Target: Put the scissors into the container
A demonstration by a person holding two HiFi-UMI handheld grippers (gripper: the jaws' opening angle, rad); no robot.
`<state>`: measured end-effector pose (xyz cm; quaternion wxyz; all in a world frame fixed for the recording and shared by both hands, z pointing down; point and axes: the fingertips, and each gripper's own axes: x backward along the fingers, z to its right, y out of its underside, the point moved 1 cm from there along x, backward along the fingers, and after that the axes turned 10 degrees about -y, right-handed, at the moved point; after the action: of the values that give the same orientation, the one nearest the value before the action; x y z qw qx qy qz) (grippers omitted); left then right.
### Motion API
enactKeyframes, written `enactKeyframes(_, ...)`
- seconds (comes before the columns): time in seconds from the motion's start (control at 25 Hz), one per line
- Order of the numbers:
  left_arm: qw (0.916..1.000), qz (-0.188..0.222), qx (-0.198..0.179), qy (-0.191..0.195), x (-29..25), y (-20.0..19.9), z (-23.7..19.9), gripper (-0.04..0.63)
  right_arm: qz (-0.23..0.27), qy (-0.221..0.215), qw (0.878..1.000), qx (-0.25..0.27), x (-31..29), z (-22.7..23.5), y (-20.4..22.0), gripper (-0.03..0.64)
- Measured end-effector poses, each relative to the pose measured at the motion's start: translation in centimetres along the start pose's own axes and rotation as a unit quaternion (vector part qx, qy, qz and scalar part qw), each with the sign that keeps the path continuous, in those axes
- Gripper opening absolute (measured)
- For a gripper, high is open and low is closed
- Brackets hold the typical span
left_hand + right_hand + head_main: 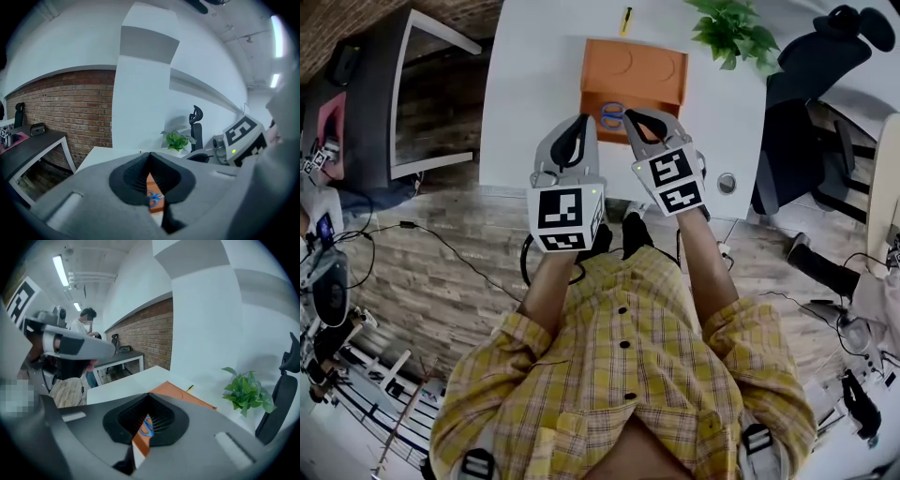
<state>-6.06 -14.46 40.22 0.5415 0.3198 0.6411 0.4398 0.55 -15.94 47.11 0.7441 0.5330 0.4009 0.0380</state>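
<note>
scissors [610,116] in container [634,67] | between left tongs [580,122] and right tongs [631,119] | both closed, empty

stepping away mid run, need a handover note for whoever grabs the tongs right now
Left tongs: shut, nothing in them, held over the near part of the white table.
Right tongs: shut, nothing in them, close beside the left pair.
Scissors: blue handles, lying at the near end of the orange container.
Done: the scissors appear to be in the container and released.
Left: probably nothing except drawing both tongs back clear of the container.
</note>
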Motion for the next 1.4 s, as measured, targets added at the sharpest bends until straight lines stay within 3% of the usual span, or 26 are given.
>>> enactKeyframes(0.56,0.9993,0.032,-0.014,0.016,3.6,-1.8,2.6,0.005,0.114,0.058,0.991,-0.042,6.5,-1.8,-3.0,0.006)
enactKeyframes(1.4,0.9951,0.084,-0.032,0.041,7.9,-5.0,5.3,0.005,0.199,0.108,0.973,-0.038,13.7,-4.4,-6.8,0.006)
